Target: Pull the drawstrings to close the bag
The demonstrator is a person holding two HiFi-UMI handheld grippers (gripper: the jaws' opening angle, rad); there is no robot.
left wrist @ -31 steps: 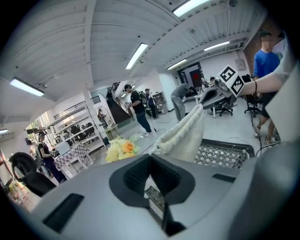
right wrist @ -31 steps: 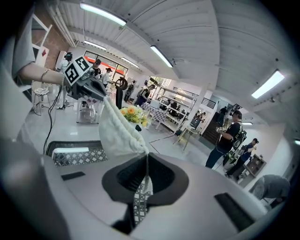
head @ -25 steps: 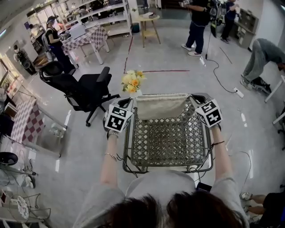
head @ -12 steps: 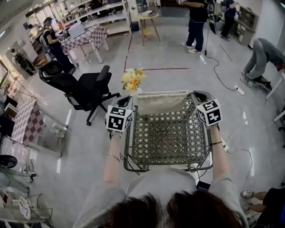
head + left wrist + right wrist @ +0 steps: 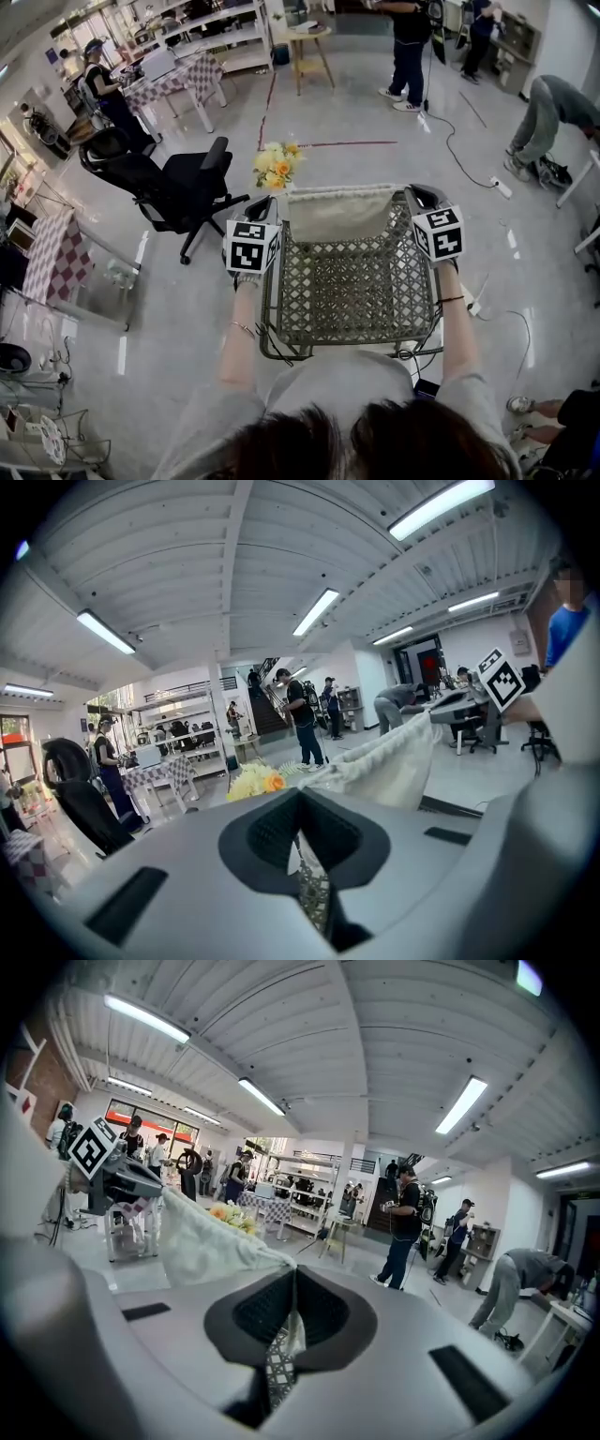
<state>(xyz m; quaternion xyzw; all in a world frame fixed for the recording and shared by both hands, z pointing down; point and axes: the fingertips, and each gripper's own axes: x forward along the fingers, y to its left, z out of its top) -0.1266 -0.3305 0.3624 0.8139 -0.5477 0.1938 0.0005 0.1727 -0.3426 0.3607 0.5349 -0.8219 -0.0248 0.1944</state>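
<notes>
**Q:** Where is the bag (image 5: pixel 339 214), and what holds it?

**A:** It hangs over the far edge of the lattice table (image 5: pixel 352 281), a slack cream sheet strung between the two tools. The left gripper (image 5: pixel 298 836) has its jaws pressed together on the bag's top corner, at the table's far-left corner. The right gripper (image 5: pixel 292 1312) is clamped the same way on the opposite top corner, at the table's far-right corner. Flowers (image 5: pixel 278 169) stand just beyond the table's far-left corner, apart from the cloth.

**Q:** How should the bag be expected to handle?

**A:** It looks light and wholly limp — thin woven cloth that sags in the middle and folds where it enters each set of jaws. It seems neither fragile nor slippery, and the ridged jaw faces should bite well. The cloth has no stiffness, so the mouth will likely gather only under tension from both ends.

**Q:** Where should it be taken hold of?

**A:** Grip the cords where they leave the hem, one per side, and draw them apart along the table's far edge. Whether each tool now pinches cord or only hem cannot be told — the cloth covers the nip.
</notes>
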